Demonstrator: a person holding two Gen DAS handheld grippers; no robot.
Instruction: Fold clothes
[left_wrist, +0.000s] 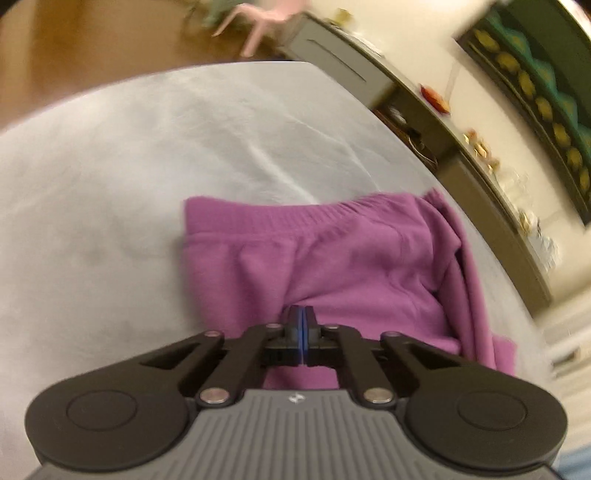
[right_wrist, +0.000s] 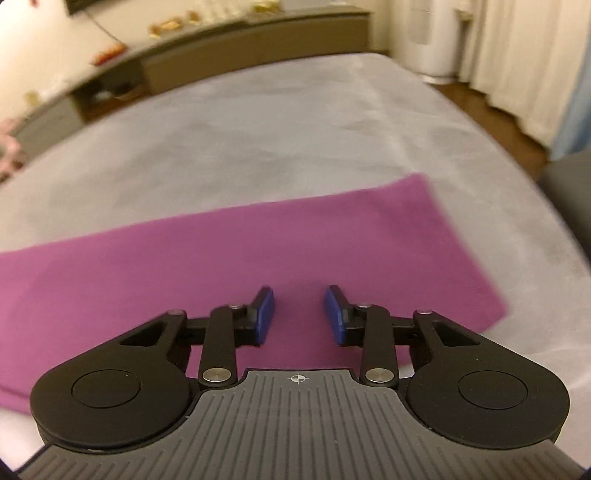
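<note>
Purple trousers (left_wrist: 332, 258) lie on a grey sheet (left_wrist: 129, 184), their ribbed waistband (left_wrist: 295, 218) on the far side and some cloth bunched at the right. My left gripper (left_wrist: 301, 314) hovers over the near part of the trousers, its blue pads pressed together; no cloth shows between them. In the right wrist view a flat purple trouser leg (right_wrist: 221, 258) stretches from the left edge to a straight hem at the right. My right gripper (right_wrist: 299, 314) stands open just above this leg, and the gap between its pads shows only the cloth lying below.
The grey sheet (right_wrist: 258, 129) stretches far beyond the trousers. A long low sideboard (right_wrist: 221, 48) with small items runs along the wall. A pink chair (left_wrist: 258, 22) stands on the wooden floor (left_wrist: 74, 55). A white appliance (right_wrist: 432, 40) and curtains (right_wrist: 517, 55) are at the far right.
</note>
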